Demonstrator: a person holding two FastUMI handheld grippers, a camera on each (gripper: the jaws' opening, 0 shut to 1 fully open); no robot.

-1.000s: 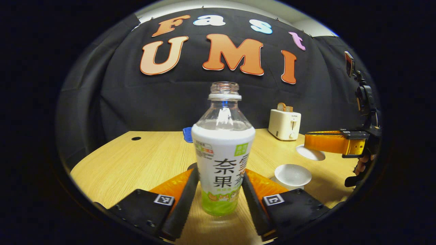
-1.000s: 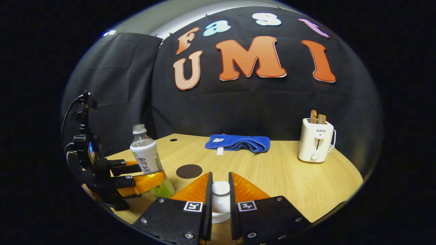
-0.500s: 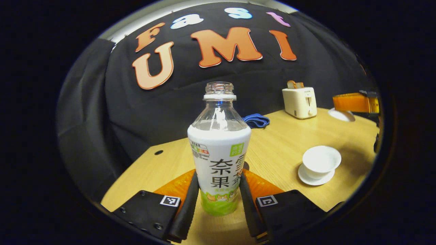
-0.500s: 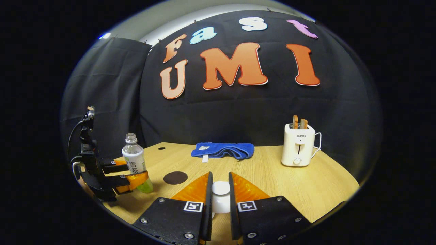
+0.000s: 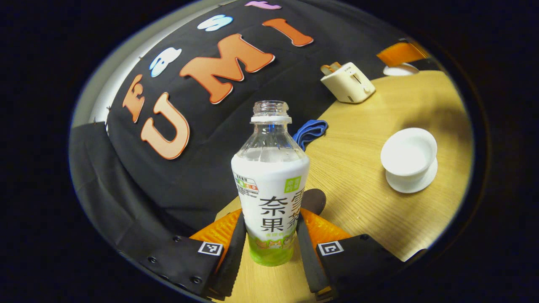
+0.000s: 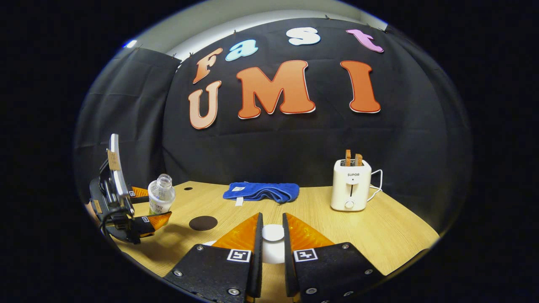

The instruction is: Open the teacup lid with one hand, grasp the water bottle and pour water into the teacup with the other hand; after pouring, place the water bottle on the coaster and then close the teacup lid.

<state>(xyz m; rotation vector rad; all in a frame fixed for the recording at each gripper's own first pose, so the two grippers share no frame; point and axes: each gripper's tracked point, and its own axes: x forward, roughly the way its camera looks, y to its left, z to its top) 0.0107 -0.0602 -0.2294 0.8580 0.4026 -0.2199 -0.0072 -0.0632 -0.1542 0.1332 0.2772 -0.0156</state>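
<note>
Meanwhile, left hand-held gripper (image 5: 270,242) clamps the tilted water bottle (image 5: 270,189); right hand-held gripper (image 6: 273,235) grips the teacup lid (image 6: 273,232).

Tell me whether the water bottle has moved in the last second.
Yes. In the right gripper view, the water bottle has tilted and risen off the table, away from the coaster.

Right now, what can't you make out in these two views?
- Water level: left gripper view, the label wraps the bottle, hiding how full it is.
- Lid: right gripper view, the right gripper covers all but its knob.
- Teacup inside: left gripper view, too washed out to tell whether water is in it.
- Coaster: left gripper view, partly behind the bottle.
</note>
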